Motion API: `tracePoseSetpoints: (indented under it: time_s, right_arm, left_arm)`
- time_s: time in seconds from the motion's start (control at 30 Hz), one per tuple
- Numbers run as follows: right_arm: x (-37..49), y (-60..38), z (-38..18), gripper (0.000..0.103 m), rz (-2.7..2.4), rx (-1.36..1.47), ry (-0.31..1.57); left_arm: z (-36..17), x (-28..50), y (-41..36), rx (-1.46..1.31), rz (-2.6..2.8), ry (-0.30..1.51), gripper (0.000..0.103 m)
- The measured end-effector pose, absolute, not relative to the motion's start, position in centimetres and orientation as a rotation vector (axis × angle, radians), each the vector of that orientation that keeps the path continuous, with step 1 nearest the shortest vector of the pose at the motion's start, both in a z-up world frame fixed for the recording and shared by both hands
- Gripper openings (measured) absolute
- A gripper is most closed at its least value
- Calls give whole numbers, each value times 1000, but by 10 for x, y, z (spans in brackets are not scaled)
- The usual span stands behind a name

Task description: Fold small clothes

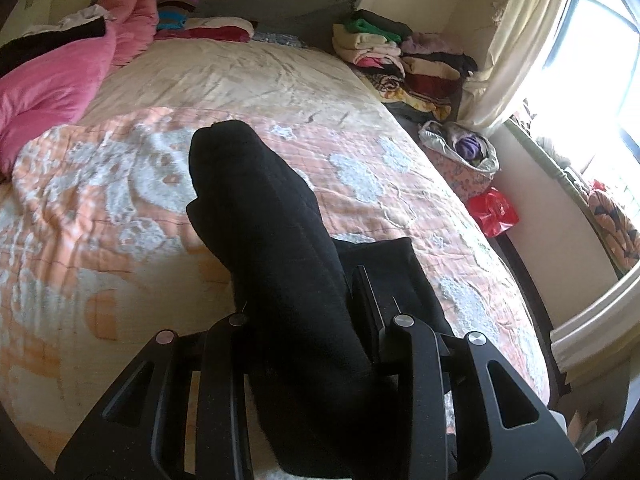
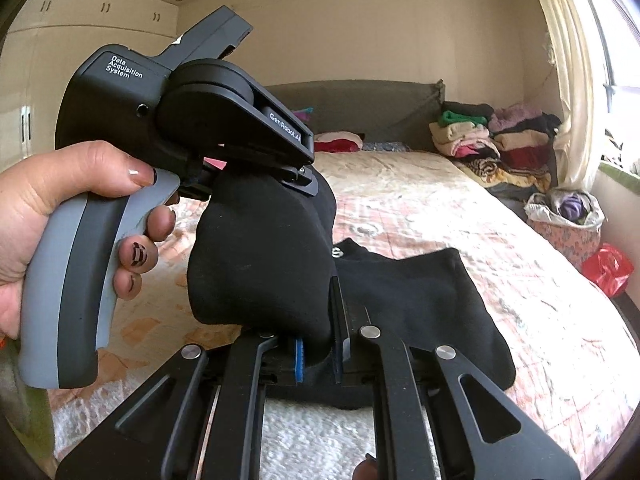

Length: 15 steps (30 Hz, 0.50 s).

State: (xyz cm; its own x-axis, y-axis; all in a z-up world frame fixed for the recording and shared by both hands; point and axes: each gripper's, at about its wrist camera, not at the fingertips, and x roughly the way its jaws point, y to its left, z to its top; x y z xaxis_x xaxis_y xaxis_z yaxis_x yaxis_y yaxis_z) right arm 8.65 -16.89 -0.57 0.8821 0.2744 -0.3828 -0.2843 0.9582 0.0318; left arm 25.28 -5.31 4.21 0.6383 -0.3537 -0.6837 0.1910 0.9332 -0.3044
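A black sock [image 1: 260,220] hangs above the bed, stretched between both grippers. My left gripper [image 1: 304,292] is shut on one end; the cloth drapes over it and hides its left finger. In the right wrist view a hand [image 2: 60,200] holds that left gripper [image 2: 304,180] by its grey handle, clamped on the top of the same sock [image 2: 256,256]. My right gripper [image 2: 320,328] is shut on the sock's lower end, with a blue pad showing beside the cloth. A second black sock [image 2: 420,300] lies flat on the bed, also visible as the flat sock [image 1: 384,264] to the right.
The bed's orange-and-white quilt [image 1: 100,240] spreads under everything. A pink duvet [image 1: 52,80] is bunched at the far left. Stacks of folded clothes [image 1: 400,56] sit at the far right corner. A cloth basket [image 1: 460,152] and red bag [image 1: 492,212] stand beside the bed, under the window.
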Motion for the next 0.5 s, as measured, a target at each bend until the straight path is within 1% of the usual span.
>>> tracePoseSetpoints:
  time_s: [0.5]
  right_arm:
    - [99,-209,-29,9,272,88,488]
  left_arm:
    - [14,265,-103,-165,-328,879,24]
